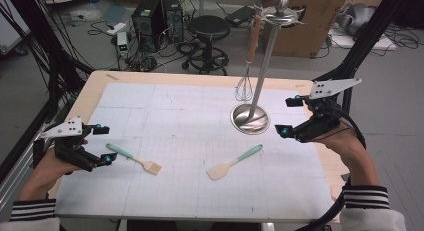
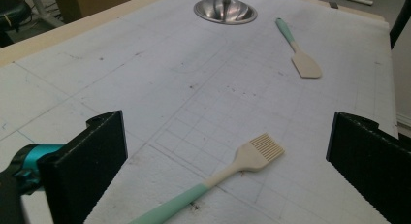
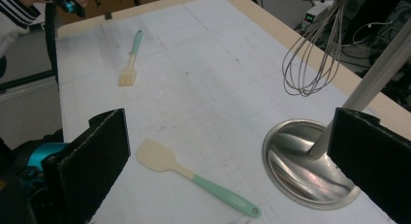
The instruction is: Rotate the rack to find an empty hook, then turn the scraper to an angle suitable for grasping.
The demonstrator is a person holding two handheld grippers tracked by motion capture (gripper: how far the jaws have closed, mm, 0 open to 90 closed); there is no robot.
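A metal stand rises from a round steel base (image 1: 248, 122) (image 2: 225, 11) (image 3: 291, 161) at the mat's far right. From its top hangs a wire whisk (image 1: 244, 87) (image 3: 310, 64) with a wooden handle. Two utensils lie flat on the white gridded mat (image 1: 190, 106). One is a mint-handled brush (image 1: 135, 158) (image 2: 232, 168) (image 3: 130, 59) at the near left, the other a mint-handled spatula (image 1: 232, 162) (image 2: 298, 47) (image 3: 194, 178) near the middle. My left gripper (image 1: 102, 143) (image 2: 230, 132) is open, with the brush's handle just ahead of its jaws. My right gripper (image 1: 291, 115) (image 3: 231, 136) stands open beside the stand's base, holding nothing.
The wooden table edge (image 1: 100, 83) frames the mat. Beyond the far edge stand a black stool (image 1: 209, 28), computer towers (image 1: 155, 16) and a cardboard box (image 1: 310, 21) among floor cables. Black frame bars (image 1: 370, 36) rise at both sides.
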